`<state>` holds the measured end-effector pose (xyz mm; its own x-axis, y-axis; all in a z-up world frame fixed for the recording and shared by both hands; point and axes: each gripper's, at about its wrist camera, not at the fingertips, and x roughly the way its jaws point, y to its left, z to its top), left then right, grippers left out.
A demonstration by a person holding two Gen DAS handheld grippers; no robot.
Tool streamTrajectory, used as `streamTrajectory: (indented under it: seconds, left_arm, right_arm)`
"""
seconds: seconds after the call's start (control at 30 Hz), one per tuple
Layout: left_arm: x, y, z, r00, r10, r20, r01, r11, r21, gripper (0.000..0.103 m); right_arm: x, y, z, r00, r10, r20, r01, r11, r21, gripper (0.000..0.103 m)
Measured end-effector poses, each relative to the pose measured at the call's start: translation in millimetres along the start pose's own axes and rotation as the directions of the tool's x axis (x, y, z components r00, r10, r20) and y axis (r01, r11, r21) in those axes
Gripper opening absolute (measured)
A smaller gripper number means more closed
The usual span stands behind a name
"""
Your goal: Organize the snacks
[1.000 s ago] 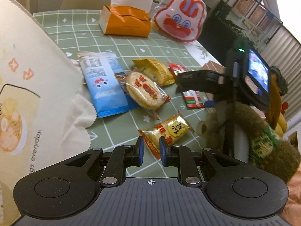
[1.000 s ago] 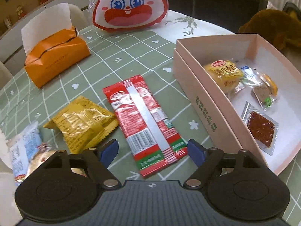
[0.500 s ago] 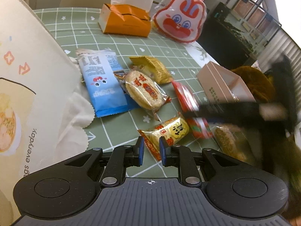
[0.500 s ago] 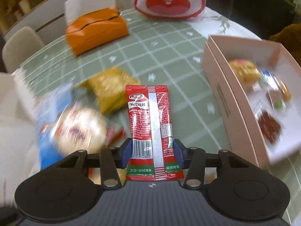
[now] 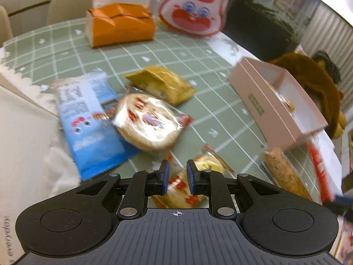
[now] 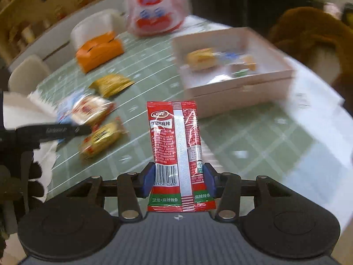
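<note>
Right tongs lifted red packet (off table).

A red spicy-strip packet is held upright above the table. Other wrapped snacks are scattered beside a pink box.

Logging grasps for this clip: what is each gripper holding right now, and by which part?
The right gripper pinches the red snack packet near its bottom end, by the side edges. The left gripper holds nothing.
</note>
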<state>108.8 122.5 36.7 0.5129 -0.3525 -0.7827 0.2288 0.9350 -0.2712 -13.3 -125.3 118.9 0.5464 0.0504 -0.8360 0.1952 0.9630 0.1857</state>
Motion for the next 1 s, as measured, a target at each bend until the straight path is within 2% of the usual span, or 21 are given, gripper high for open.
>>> streamTrajectory:
  seconds: [0.13, 0.23, 0.33, 0.43, 0.57, 0.7, 0.8, 1.0]
  left_arm:
    - [-4.0, -27.9, -14.2, 0.998, -0.046, -0.038, 0.05, 0.992, 0.116, 0.023]
    - [-8.4, -48.2, -27.3, 0.996, -0.056, -0.063, 0.068, 0.979, 0.194, 0.025]
    - [-14.0, -64.0, -37.7, 0.996, -0.054, -0.073, 0.071, 0.967, 0.245, 0.027]
    - [-17.4, -73.9, -46.2, 0.994, -0.06, -0.088, 0.081, 0.964, 0.253, 0.029]
    - [-18.9, -82.3, -50.0, 0.997, -0.019, -0.076, 0.038, 0.965, 0.258, 0.03]
    - [-14.2, -83.3, -47.0, 0.998, -0.015, -0.067, 0.031, 0.971, 0.237, 0.03]
    - [-11.6, -81.3, -44.8, 0.998, -0.021, -0.063, 0.033, 0.978, 0.207, 0.032]
    - [-13.1, -77.0, -45.9, 0.998, -0.019, -0.062, 0.029, 0.988, 0.155, 0.034]
  right_arm:
    - [0.9, -34.4, -2.0, 0.995, -0.095, 0.03, 0.094, 0.995, 0.018, 0.046]
    - [20.4, -54.0, -4.5, 0.989, -0.15, -0.012, 0.15, 0.988, 0.021, 0.046]
    - [37.1, -60.1, -11.3, 0.99, -0.109, -0.087, 0.114, 0.992, 0.054, 0.046]
    - [37.4, -49.1, -16.3, 0.994, -0.049, -0.101, 0.053, 0.998, 0.032, 0.046]
    - [39.9, -31.9, -12.6, 0.99, 0.039, -0.135, -0.039, 0.999, -0.001, 0.047]
    - [44.7, -17.1, -1.5, 0.988, 0.038, -0.152, -0.049, 0.997, -0.067, 0.048]
    - [47.8, -14.6, 10.2, 0.979, 0.075, -0.188, -0.092, 0.993, -0.08, 0.051]
    - [56.5, -7.2, 49.6, 0.989, 0.074, -0.126, -0.092, 0.985, -0.144, 0.051]
